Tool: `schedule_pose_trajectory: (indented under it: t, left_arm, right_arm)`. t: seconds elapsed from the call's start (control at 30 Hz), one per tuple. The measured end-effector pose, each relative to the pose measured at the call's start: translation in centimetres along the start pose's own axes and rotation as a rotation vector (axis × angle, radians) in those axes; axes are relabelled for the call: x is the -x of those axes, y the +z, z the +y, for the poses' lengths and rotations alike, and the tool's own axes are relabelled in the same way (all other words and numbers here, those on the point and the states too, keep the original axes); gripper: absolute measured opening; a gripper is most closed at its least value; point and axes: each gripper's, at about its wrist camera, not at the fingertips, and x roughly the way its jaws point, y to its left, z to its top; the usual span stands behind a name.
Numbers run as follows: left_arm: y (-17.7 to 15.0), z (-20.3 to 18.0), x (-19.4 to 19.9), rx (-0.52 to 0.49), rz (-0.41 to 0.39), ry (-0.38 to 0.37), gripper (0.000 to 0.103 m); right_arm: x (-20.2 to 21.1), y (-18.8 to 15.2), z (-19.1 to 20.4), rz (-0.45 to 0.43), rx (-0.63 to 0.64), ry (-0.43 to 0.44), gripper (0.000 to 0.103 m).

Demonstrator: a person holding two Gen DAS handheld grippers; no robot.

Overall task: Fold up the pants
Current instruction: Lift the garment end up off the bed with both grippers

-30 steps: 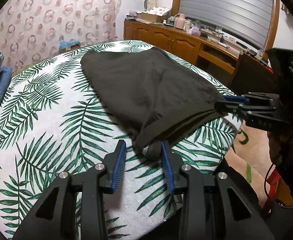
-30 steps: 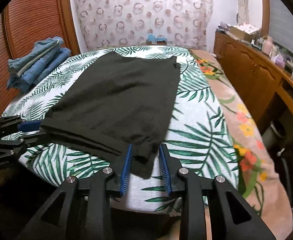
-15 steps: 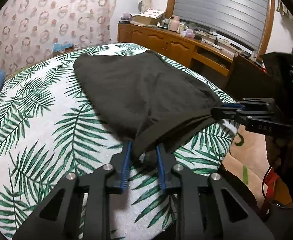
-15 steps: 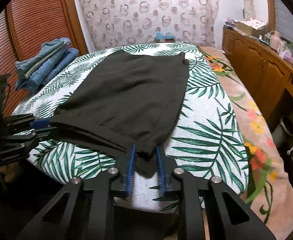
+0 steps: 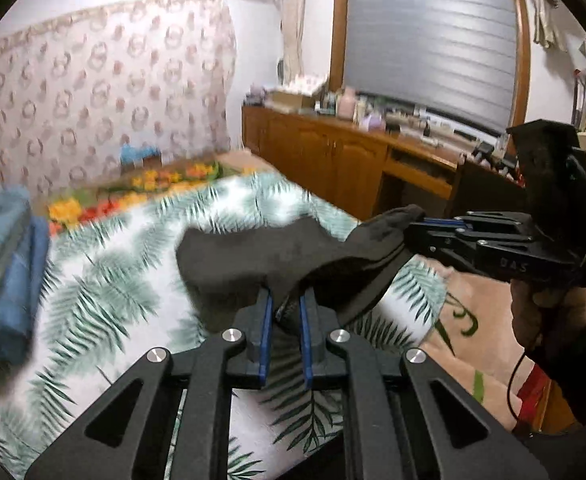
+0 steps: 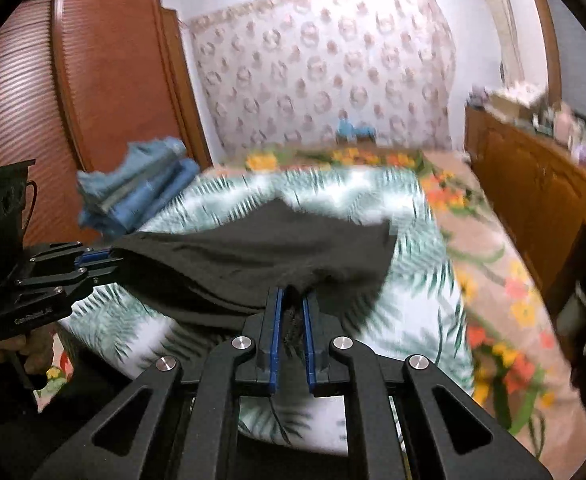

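The black pants (image 5: 261, 256) hang lifted over the palm-leaf cover (image 5: 105, 280) of the bed. My left gripper (image 5: 285, 312) is shut on the near left corner of the pants. My right gripper (image 6: 293, 312) is shut on the near right corner of the pants (image 6: 253, 252). Each gripper shows in the other view, the right one (image 5: 421, 226) at the right, the left one (image 6: 105, 262) at the left. The near edge is stretched between them above the bed. The far end of the pants is blurred and lies low.
A stack of folded blue jeans (image 6: 141, 192) lies at the bed's left side. A wooden sideboard (image 5: 333, 164) with clutter runs along the right. A floral blanket (image 6: 493, 300) covers the bed's right side. A wooden wardrobe (image 6: 73, 100) stands at the left.
Both grippers have risen and carried the near edge of the pants up off the bed. The views now look higher into the room and are blurred by motion.
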Motion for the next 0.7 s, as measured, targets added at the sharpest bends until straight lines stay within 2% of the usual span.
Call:
schedule_pose_trajectory:
  t: [0.23, 0.5, 0.6, 0.7]
  left_arm:
    - [4.8, 0.6, 4.9, -0.059, -0.102, 0.038, 0.013]
    - [9.6, 0.6, 10.4, -0.128, -0.193, 0.147, 0.013]
    - [10.2, 1.1, 10.3, -0.145, -0.212, 0.18, 0.013]
    - [10.7, 2.8, 8.9, -0.125, -0.212, 0.204, 0.013]
  right_arm:
    - [3.7, 6.0, 2.4, -0.128, 0.124, -0.007, 0.009]
    - [8.4, 10.4, 6.0, -0.254, 0.231, 0.006, 0.009]
    - [7.9, 11.5, 6.5, -0.261, 0.26, 0.009, 0.009]
    - [5.3, 12.4, 5.9, -0.229, 0.271, 0.016, 0.009]
